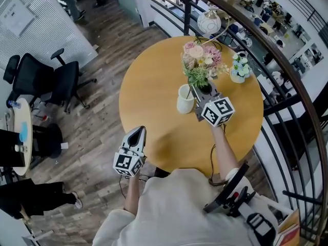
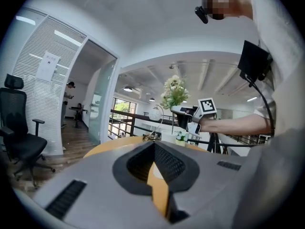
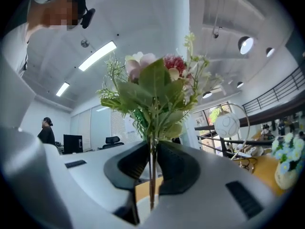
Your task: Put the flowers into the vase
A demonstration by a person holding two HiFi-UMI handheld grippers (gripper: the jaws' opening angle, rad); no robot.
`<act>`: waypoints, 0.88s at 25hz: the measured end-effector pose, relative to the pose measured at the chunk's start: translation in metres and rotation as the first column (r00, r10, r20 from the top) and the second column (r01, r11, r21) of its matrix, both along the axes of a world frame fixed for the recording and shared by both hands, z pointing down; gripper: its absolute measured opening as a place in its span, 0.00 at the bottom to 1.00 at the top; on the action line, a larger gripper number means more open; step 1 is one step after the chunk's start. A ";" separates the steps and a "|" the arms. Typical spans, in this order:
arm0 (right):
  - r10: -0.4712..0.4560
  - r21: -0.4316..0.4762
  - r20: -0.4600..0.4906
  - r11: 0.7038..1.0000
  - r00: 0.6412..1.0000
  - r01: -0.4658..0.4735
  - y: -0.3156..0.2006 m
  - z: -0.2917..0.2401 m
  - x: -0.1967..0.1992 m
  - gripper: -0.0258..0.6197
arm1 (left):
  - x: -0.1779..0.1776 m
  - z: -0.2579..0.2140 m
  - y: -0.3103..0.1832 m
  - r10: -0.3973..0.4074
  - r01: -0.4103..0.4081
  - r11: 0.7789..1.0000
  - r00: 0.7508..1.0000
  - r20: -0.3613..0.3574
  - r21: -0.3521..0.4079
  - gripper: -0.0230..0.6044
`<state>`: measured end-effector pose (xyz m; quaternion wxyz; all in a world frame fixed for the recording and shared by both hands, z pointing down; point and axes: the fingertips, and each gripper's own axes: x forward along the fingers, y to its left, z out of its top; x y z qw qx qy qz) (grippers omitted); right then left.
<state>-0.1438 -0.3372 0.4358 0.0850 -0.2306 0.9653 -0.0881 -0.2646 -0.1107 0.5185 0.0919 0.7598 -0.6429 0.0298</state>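
A bunch of pink and white flowers (image 1: 201, 60) with green leaves is gripped by its thin stems in my right gripper (image 1: 205, 89), which is shut on them above the round wooden table (image 1: 154, 101). In the right gripper view the stems run down between the pads and the flowers (image 3: 152, 89) stand up over the right gripper (image 3: 152, 147). The white vase (image 1: 185, 99) stands upright just left of that gripper, with the stem ends at its mouth. My left gripper (image 1: 137, 132) is shut and holds nothing, at the table's near left edge. It faces the vase (image 2: 168, 136).
A small pot of white and blue flowers (image 1: 239, 70) stands at the table's far right. A round white lamp (image 1: 209, 22) is at the far edge. A dark railing (image 1: 287, 76) curves behind the table. Black office chairs (image 1: 46, 81) stand on the wood floor to the left.
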 end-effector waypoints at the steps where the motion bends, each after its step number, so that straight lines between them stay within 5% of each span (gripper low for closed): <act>1: -0.002 -0.008 -0.007 1.000 1.000 0.002 0.003 0.009 0.001 0.13 | 0.000 0.000 0.001 0.001 -0.001 1.000 1.000 -0.002 -0.004 0.05; 7: 0.038 -0.001 -0.146 0.999 0.989 -0.039 0.025 0.061 0.000 0.20 | 0.000 0.001 0.001 0.004 -0.004 1.000 1.000 0.004 -0.016 0.05; 10: 0.049 0.008 -0.239 0.999 0.970 -0.048 0.030 0.078 -0.003 0.46 | 0.003 -0.002 -0.005 0.014 -0.014 1.000 1.000 0.009 -0.011 0.05; 13: 0.060 0.008 -0.309 0.998 0.949 -0.061 0.032 0.095 -0.003 0.58 | 0.007 -0.002 -0.008 0.023 -0.023 1.000 1.000 0.012 -0.010 0.05; 22: 0.088 -0.041 -0.395 0.993 0.914 -0.114 0.030 0.136 0.002 0.64 | 0.010 -0.001 -0.007 0.028 -0.028 1.000 1.000 0.010 -0.012 0.05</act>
